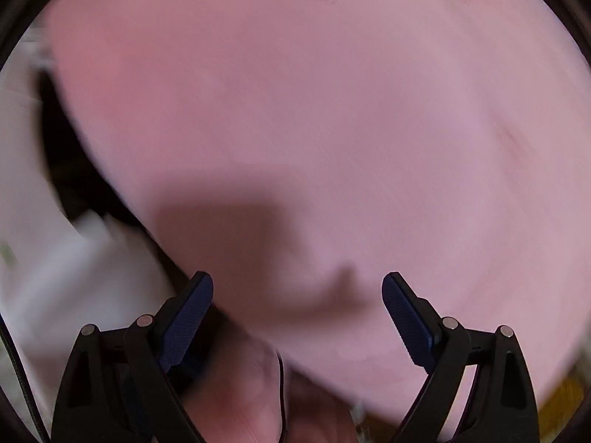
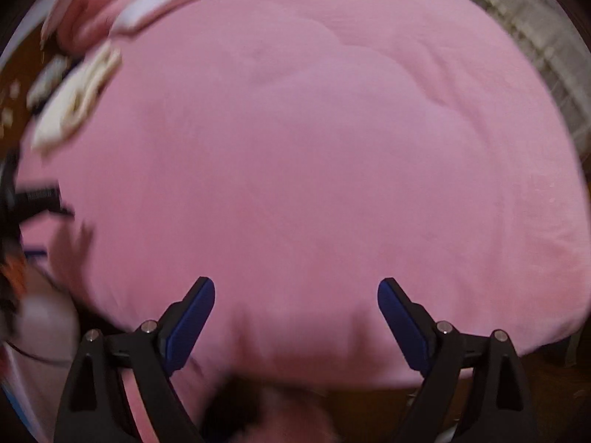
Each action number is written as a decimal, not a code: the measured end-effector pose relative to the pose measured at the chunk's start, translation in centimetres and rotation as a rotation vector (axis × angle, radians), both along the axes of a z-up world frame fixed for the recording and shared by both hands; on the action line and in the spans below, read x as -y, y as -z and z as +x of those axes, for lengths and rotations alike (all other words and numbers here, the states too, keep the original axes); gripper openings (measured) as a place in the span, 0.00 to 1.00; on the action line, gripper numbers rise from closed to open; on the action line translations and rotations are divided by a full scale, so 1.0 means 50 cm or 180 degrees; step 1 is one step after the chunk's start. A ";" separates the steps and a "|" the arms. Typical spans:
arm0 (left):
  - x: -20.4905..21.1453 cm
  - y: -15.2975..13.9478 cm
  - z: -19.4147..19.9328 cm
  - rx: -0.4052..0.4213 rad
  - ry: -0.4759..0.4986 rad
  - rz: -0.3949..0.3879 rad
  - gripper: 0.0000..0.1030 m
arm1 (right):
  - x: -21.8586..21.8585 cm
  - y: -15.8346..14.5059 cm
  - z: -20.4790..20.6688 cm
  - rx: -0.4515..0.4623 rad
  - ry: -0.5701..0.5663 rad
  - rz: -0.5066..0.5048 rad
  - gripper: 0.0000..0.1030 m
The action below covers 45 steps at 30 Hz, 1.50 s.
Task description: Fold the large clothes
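Beneath both cameras a large pink garment (image 2: 314, 147) lies spread, smooth with soft ripples toward its far side, filling nearly each view. Left hand-held gripper (image 1: 297, 288) and right hand-held gripper (image 2: 295, 291) hover over it, jaws spread wide, holding nothing.

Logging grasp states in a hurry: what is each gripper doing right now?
Left gripper: open, holding nothing, above the large pink fabric garment.
Right gripper: open, holding nothing, over the same garment.
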State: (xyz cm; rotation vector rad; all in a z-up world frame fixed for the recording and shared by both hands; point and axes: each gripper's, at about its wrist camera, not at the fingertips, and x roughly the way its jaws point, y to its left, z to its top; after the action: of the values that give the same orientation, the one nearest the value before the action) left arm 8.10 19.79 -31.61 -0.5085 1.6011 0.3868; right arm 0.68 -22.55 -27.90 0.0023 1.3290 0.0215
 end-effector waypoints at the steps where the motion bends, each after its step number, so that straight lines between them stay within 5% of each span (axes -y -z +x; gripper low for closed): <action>1: 0.035 -0.021 -0.014 0.0037 0.0148 -0.0132 0.90 | 0.017 -0.019 -0.027 -0.0001 -0.0072 -0.0096 0.88; 5: 0.147 -0.116 -0.069 0.0039 0.0664 -0.0095 0.90 | 0.086 -0.081 -0.113 -0.0033 -0.0010 -0.0229 0.89; 9: 0.239 -0.215 -0.134 0.0167 0.1104 0.0298 0.90 | 0.115 -0.141 -0.153 -0.0336 0.0517 -0.0467 0.89; 13: 0.319 -0.321 -0.183 0.0565 0.1688 0.0538 0.90 | 0.135 -0.203 -0.182 -0.0446 0.0896 -0.0170 0.89; 16: 0.380 -0.400 -0.196 0.0909 0.2191 0.0783 0.90 | 0.126 -0.256 -0.184 -0.0363 0.0881 -0.0038 0.89; 19: 0.421 -0.455 -0.195 0.1112 0.2351 0.0901 0.90 | 0.108 -0.303 -0.187 -0.0199 0.0772 0.0006 0.89; 28: 0.407 -0.473 -0.250 0.1273 0.2010 0.0606 0.90 | 0.029 -0.390 -0.201 0.0409 0.0488 0.0009 0.89; 45: 0.339 -0.511 -0.285 0.1680 0.1801 0.0563 0.95 | -0.039 -0.439 -0.203 0.0763 0.0606 -0.0153 0.90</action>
State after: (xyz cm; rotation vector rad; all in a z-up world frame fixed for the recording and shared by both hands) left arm -6.17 2.84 -6.05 0.0000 1.1172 -0.0403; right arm -9.45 -20.61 -5.94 0.0829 1.0848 -0.1671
